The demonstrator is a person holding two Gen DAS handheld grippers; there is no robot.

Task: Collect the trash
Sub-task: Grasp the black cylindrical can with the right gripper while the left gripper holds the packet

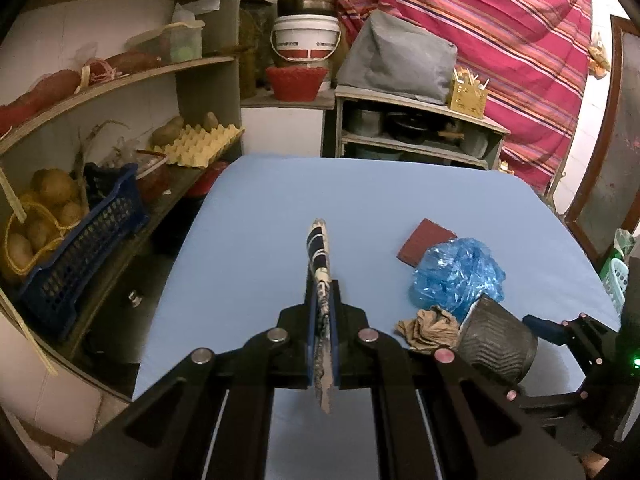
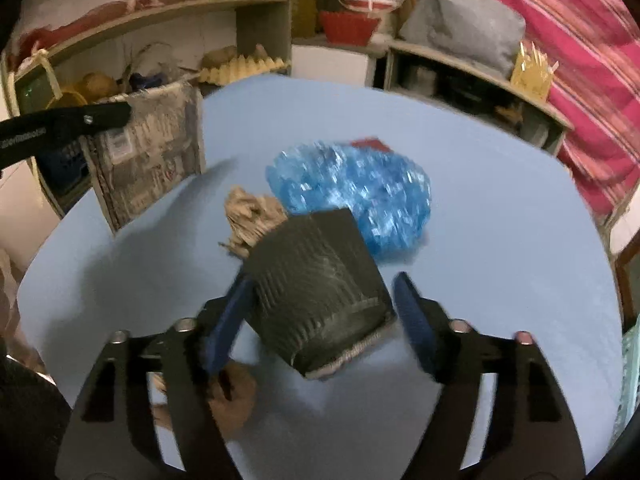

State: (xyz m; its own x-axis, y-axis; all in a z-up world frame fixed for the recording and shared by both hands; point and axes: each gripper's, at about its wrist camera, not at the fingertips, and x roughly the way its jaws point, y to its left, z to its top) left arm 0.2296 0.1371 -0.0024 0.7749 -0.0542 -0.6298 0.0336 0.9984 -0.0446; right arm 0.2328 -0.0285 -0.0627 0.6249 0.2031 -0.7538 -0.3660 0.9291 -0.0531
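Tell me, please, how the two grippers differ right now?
The left gripper is shut on a flat printed card, held edge-up above the table. The right gripper is open, its fingers apart on either side of a dark ribbed cup lying tilted; whether they touch it is unclear. The left view is sharp, the right blurred. Both have blue pads on black frames.

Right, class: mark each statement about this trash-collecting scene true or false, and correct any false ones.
1. The left hand-held gripper clamps a flat card. True.
2. The blue bag lies on the floor. False: it lies on the table.
3. The right hand-held gripper is shut tight. False: its jaws stand open around the dark cup.
4. A crumpled brown paper lies beside the cup. True.
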